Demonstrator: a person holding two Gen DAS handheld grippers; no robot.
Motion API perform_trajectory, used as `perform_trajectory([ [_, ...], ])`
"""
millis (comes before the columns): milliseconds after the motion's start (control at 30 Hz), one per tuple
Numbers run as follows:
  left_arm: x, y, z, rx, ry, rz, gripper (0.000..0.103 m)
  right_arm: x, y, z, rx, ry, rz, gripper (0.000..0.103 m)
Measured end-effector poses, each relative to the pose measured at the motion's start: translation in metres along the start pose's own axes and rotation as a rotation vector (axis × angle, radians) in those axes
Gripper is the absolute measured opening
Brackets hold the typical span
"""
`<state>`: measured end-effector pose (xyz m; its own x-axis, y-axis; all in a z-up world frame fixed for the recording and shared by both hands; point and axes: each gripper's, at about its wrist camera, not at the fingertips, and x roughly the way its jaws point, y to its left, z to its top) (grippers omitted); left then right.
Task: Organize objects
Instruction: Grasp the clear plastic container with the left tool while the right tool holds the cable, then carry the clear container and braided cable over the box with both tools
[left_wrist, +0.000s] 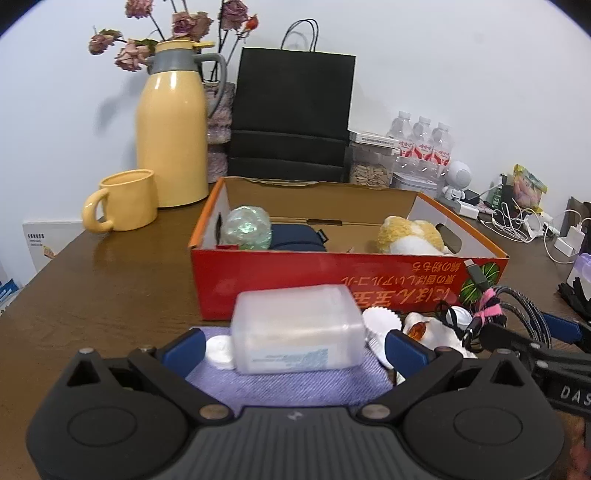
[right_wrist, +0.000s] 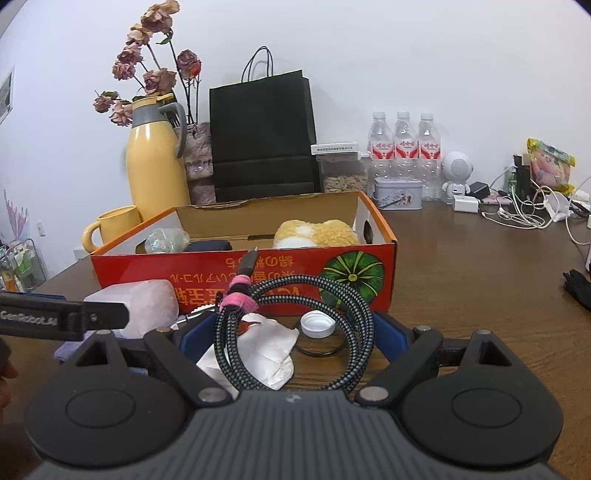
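Observation:
A red cardboard box (left_wrist: 332, 288) stands on the table and holds a shiny ball (left_wrist: 247, 229), a dark pouch (left_wrist: 297, 238) and a yellow plush toy (left_wrist: 410, 236). My left gripper (left_wrist: 295, 349) is open around a frosted plastic container (left_wrist: 297, 328) lying on a purple cloth (left_wrist: 291, 384). My right gripper (right_wrist: 295, 336) is open around a coiled braided cable (right_wrist: 295, 325) with a pink tie. The cable lies over a white tissue (right_wrist: 266, 350), beside a white cap (right_wrist: 317, 324). The box also shows in the right wrist view (right_wrist: 207, 284).
A yellow jug (left_wrist: 171, 140), yellow mug (left_wrist: 123, 201) and black paper bag (left_wrist: 291, 114) stand behind the box. Water bottles (right_wrist: 404, 147), a tin (right_wrist: 398, 194), a small white robot figure (right_wrist: 457, 173) and chargers with cables (right_wrist: 517, 214) sit at the back right.

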<state>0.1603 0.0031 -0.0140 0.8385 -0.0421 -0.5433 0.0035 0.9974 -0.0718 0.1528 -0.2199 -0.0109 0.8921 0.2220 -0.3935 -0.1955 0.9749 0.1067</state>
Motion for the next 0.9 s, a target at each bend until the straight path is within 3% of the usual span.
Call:
perform_trajectory([
  [267, 0.032, -0.009, 0.012, -0.007, 0.045, 0.076, 0.103, 0.001, -0.001, 0.000, 0.011, 0.006, 0.002, 0.090],
  [467, 0.045, -0.008, 0.015, -0.045, 0.082, 0.061, 0.103, 0.002, -0.002, 0.000, 0.012, 0.011, 0.006, 0.090],
  [633, 0.052, -0.006, 0.014, -0.071, 0.113, 0.044, 0.081, 0.003, -0.003, 0.000, 0.017, 0.017, 0.010, 0.090],
  [900, 0.046, -0.013, 0.013, -0.032, 0.083, 0.046, 0.081, 0.003, -0.002, 0.001, 0.012, 0.021, 0.006, 0.090],
])
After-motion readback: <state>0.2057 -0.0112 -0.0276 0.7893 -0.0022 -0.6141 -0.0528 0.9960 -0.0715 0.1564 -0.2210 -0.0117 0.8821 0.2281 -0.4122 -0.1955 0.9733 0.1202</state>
